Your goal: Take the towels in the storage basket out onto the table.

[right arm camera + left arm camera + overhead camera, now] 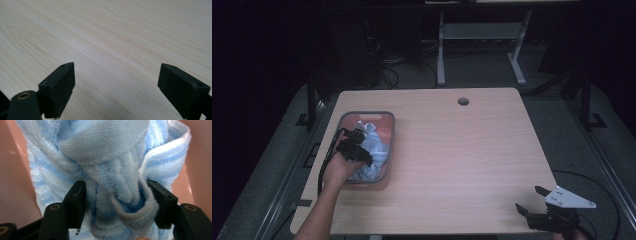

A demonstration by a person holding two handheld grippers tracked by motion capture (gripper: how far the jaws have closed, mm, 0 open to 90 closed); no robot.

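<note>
- The blue-and-white striped towel (110, 167) lies bunched in the pink bin (388, 131) at the desk's (462, 150) left side.
- Our left gripper (353, 144) reaches into the bin; in the left gripper view its jaws stand either side of a thick fold and press into it, gripping the towel.
- Our right gripper (532, 200) hovers near the desk's right front corner, jaws wide apart, holding nothing.
- We judge the pinch catches only one fold: the rest may drag, snag the rim, tip the bin, or slip free.

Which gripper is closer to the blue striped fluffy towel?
Left. The left gripper is in the pink basin, jaws around the blue striped fluffy towel. The right gripper hovers far across the table.
</note>
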